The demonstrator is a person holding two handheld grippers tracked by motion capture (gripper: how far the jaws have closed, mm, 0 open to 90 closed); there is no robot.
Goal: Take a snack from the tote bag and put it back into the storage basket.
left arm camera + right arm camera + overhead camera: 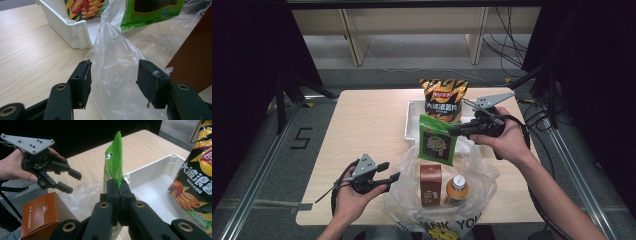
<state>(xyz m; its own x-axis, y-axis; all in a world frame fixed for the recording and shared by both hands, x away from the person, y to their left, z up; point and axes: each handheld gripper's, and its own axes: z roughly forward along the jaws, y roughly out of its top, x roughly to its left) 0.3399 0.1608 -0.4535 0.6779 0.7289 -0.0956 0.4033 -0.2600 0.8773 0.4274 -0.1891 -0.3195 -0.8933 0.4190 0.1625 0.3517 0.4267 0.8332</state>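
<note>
One green packet [438, 140] — right gripper's [453, 131] catch

A light wooden bench [362, 130] was set on a grey floor [257, 150], on which a dark figure resembling a five [302, 138] was marked to the left. Metal rails [259, 180] were laid along both sides of the bench. Pale wooden furniture legs [354, 40] were seen beyond it, and black cables [507, 45] were trailed across the floor at the far right. Dark curtains [247, 75] were hung at either side.
</note>
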